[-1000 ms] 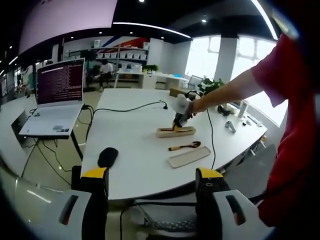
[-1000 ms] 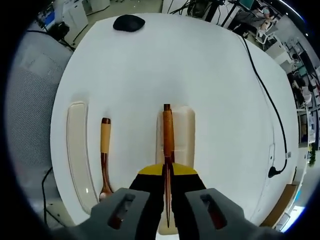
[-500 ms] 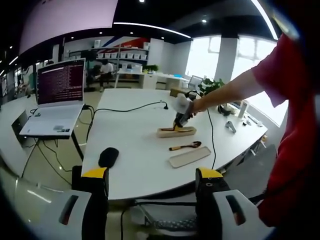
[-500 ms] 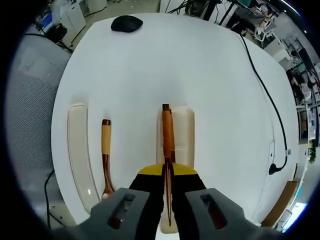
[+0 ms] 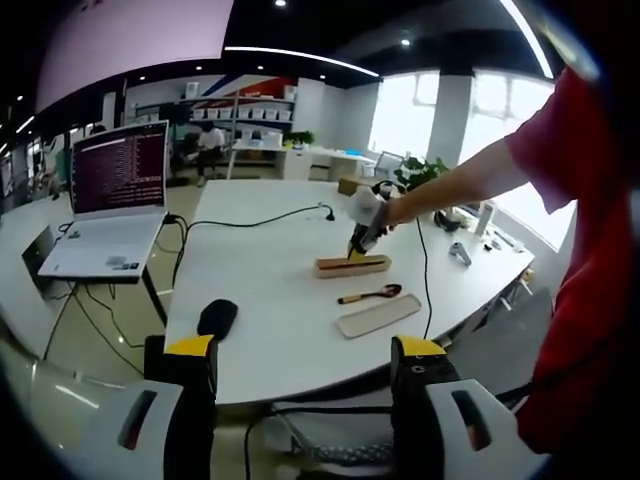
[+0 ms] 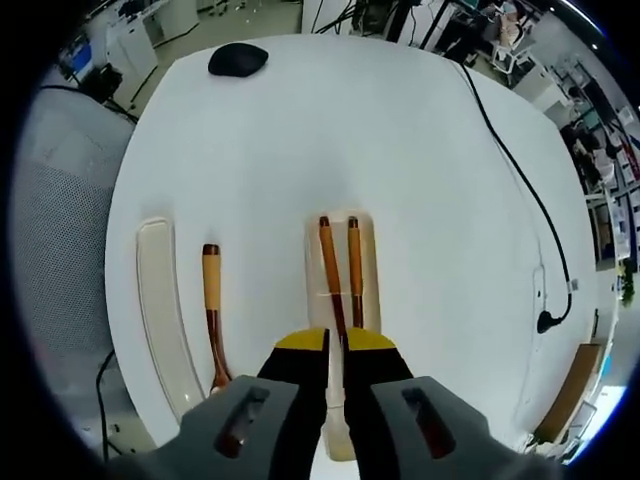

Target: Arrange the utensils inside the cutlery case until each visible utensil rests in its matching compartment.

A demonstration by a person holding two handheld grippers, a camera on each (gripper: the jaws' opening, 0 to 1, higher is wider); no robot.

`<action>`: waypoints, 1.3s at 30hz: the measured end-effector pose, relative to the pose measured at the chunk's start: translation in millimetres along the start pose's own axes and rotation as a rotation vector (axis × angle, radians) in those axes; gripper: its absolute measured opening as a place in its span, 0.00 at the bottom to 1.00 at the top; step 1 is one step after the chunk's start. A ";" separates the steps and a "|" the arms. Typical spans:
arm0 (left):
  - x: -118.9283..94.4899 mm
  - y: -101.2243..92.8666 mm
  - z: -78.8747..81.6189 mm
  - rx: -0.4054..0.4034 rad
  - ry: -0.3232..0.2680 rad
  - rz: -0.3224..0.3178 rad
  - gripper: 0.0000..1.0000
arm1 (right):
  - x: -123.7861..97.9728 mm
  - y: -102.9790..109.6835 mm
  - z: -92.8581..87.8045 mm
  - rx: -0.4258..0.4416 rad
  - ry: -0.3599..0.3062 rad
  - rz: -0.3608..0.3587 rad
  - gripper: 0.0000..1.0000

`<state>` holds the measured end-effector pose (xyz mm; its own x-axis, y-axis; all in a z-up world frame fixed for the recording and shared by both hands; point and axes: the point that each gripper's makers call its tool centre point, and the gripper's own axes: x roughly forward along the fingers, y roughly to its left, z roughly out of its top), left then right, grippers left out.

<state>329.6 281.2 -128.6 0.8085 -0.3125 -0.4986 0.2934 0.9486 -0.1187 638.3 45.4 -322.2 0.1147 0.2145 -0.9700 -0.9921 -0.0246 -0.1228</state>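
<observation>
**Chopsticks lying in the case, spoon waiting outside it**

In the right gripper view, the right gripper (image 6: 335,345) is hovering above the near end of the cutlery case (image 6: 341,262), its jaws standing only a narrow slit apart; whether they are pinching anything I cannot tell. Two brown chopsticks (image 6: 340,270) are lying lengthwise in the case, side by side and slightly splayed, their near ends running under the jaws. To the left of the case, apart from it, a wooden spoon (image 6: 211,305) with a pale handle is resting on the white table (image 6: 300,130), and just beyond the spoon the case's lid (image 6: 160,300) is lying flat near the table edge. A black mouse (image 6: 237,59) is sitting at the far side of the table, and a black cable (image 6: 520,190) is trailing down the right side to a plug.

In the left gripper view, the left gripper (image 5: 302,400) is hanging well back from the table, its jaws wide apart and holding nothing. A person's arm in a red sleeve (image 5: 570,150) is reaching across to the case (image 5: 351,265). An open laptop (image 5: 110,200) is standing on a separate stand to the left, clear of the work.
</observation>
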 end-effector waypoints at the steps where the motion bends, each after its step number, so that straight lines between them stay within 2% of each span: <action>1: 0.1 -0.4 0.6 0.003 0.000 -0.002 0.72 | -0.1 -1.2 -1.9 0.005 -0.002 -0.007 0.01; 11: -1.0 -2.4 5.6 0.023 -0.011 -0.014 0.72 | -26.4 -6.6 -4.7 0.067 -0.029 -0.023 0.00; 16: -2.3 -4.6 9.3 0.032 -0.025 -0.018 0.72 | -34.7 -3.2 -9.8 0.059 -0.036 -0.037 0.00; 23: -5.5 -10.7 9.0 0.039 -0.037 -0.027 0.72 | -41.0 7.4 -6.8 0.033 -0.044 -0.042 0.00; 34: -11.3 -10.6 9.8 0.045 -0.051 -0.033 0.72 | -63.2 24.5 1.9 0.016 -0.076 -0.064 0.00; 39: -11.8 -11.3 10.7 0.053 -0.054 -0.039 0.72 | -67.4 29.5 0.2 0.015 -0.079 -0.067 0.01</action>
<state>322.2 273.6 -112.1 0.8221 -0.3528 -0.4469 0.3505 0.9321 -0.0911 601.3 30.4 -260.4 0.1773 0.2912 -0.9401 -0.9831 0.0070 -0.1832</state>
